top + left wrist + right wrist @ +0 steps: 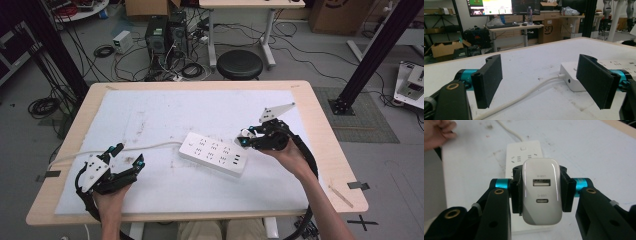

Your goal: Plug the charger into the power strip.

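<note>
While the left gripper waits wide open near the cable, the right gripper clamps a white USB charger above the power strip; squaring its prongs over one socket should ease insertion.

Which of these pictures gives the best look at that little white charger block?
The right gripper view: the charger sits close up, clamped between the right gripper jaws, both USB ports facing the camera. In the high view it is a tiny white speck above the power strip.
</note>
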A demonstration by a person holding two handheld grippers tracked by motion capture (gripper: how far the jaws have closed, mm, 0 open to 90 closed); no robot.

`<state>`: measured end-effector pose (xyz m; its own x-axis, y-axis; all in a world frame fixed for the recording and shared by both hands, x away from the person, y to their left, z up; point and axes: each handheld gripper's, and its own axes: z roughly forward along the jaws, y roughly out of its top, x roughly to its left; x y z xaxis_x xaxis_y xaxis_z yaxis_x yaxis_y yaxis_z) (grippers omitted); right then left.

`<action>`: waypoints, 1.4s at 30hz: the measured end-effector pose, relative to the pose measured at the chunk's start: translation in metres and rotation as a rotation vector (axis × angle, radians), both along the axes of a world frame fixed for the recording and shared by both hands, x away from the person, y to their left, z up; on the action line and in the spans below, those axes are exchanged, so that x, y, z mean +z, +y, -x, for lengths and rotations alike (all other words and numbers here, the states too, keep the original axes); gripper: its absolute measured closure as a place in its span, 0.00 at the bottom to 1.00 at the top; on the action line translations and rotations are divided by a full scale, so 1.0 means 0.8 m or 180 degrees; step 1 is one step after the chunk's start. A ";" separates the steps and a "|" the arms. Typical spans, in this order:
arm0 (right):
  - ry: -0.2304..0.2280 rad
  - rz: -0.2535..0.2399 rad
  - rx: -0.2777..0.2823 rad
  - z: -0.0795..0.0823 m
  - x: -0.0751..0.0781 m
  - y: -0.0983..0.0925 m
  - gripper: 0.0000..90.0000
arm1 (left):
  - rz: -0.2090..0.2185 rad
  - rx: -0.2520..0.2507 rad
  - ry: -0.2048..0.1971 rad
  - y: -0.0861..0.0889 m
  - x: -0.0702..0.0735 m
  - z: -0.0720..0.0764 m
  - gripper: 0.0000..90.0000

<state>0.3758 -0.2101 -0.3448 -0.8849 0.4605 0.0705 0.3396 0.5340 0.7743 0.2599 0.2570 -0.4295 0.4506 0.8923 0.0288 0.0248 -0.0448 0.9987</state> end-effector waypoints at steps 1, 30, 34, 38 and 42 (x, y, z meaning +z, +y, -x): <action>0.0008 0.0087 0.0019 -0.003 0.000 0.006 0.70 | -0.0013 -0.0009 -0.0004 -0.001 0.001 0.000 0.23; 0.0263 0.0805 0.0453 -0.043 -0.025 0.082 0.70 | -0.0018 -0.0055 -0.0005 -0.006 0.002 -0.001 0.24; 0.0320 0.0857 0.0463 -0.045 -0.029 0.083 0.70 | -0.0018 -0.0055 0.0000 -0.008 0.003 -0.002 0.24; 0.0321 0.0894 0.0451 -0.046 -0.031 0.084 0.70 | -0.0027 -0.0049 -0.0002 -0.009 0.002 -0.002 0.24; 0.0295 0.0911 0.0499 -0.046 -0.034 0.088 0.70 | -0.0030 -0.0051 0.0004 -0.010 0.001 -0.003 0.24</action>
<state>0.4127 -0.1396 -0.3721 -0.9423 0.3321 0.0416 0.2982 0.7765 0.5551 0.2622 0.2487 -0.4289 0.4649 0.8846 0.0366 0.0253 -0.0545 0.9982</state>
